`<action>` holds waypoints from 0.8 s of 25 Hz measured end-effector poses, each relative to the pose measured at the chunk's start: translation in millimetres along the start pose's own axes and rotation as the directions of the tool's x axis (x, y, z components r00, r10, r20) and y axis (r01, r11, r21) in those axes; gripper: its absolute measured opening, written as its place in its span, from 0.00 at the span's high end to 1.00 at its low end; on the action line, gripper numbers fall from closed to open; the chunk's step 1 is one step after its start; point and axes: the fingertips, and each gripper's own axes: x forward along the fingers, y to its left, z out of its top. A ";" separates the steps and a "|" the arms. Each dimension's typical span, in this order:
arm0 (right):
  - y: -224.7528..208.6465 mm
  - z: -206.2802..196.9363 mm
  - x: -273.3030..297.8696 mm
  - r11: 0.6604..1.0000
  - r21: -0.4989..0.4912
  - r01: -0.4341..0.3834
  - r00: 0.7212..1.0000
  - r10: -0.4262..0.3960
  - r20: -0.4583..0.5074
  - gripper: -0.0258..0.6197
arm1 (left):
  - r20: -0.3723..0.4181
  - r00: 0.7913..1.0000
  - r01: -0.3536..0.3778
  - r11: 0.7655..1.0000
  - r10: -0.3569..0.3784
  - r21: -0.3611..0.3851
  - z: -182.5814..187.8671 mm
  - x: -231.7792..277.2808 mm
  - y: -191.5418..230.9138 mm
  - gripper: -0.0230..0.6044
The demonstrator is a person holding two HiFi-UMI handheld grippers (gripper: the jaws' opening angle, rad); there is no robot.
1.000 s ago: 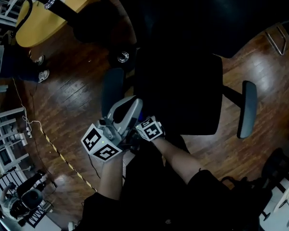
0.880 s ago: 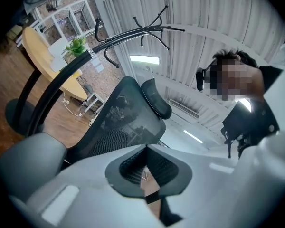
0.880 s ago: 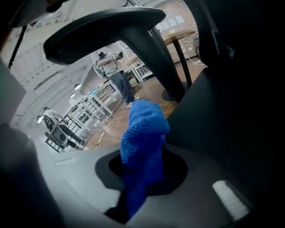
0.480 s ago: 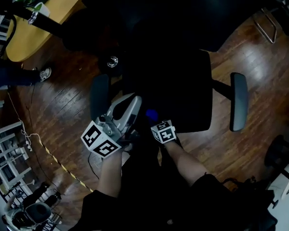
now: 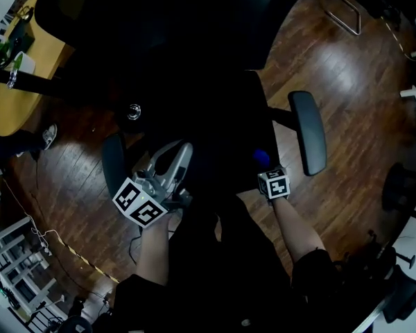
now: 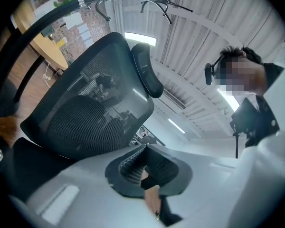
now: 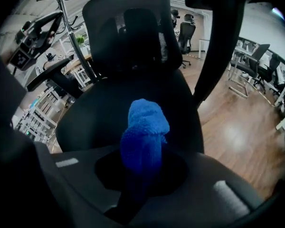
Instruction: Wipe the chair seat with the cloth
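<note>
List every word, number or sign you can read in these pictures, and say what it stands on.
None can be read.
Left marker cube and right marker cube: only black-and-white square patterns, no letters or numbers.
Far wall: whatever is posted there is too small and blurred to read.

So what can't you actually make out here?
Chair seat: head view, too dark to show dirt or wiped patches.
Fingers of the right gripper: right gripper view, wrapped in the blue cloth.
Cloth-to-seat contact: right gripper view, the cloth's own bulk blocks it.
</note>
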 end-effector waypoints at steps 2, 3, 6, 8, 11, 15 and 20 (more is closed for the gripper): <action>-8.7 1.0 -3.9 1.000 0.005 0.009 1.000 -0.009 0.001 0.90 | -0.015 1.000 0.004 1.000 -0.004 0.003 -4.4 4.6 -0.7 0.98; -10.0 1.6 -3.4 1.000 0.011 0.013 1.000 -0.013 0.003 0.90 | -0.022 1.000 0.004 1.000 -0.004 0.006 -7.1 5.7 0.8 0.98; -12.0 0.8 0.3 0.999 0.048 0.021 0.999 -0.022 0.026 0.90 | -0.052 0.998 -0.020 1.000 0.020 -0.002 -19.9 5.2 15.6 0.98; -5.9 7.9 -3.5 0.999 0.053 -0.014 0.998 0.010 0.067 0.90 | -0.069 0.997 -0.040 0.999 0.039 -0.013 -25.3 2.7 21.8 0.98; 29.4 47.2 -26.5 0.992 0.005 -0.125 0.978 0.123 0.168 0.90 | -0.067 0.997 -0.037 0.999 0.036 -0.008 -15.1 -2.8 11.4 0.98; 92.3 158.5 -99.8 0.951 -0.082 -0.297 0.853 0.302 0.426 0.90 | -0.022 1.000 0.002 1.000 -0.001 0.017 29.5 -2.5 -19.2 0.98; 146.6 269.7 -256.9 0.871 -0.270 -0.411 0.582 0.479 0.657 0.90 | 0.065 0.996 0.060 0.993 -0.067 0.099 97.7 -2.6 -95.6 0.98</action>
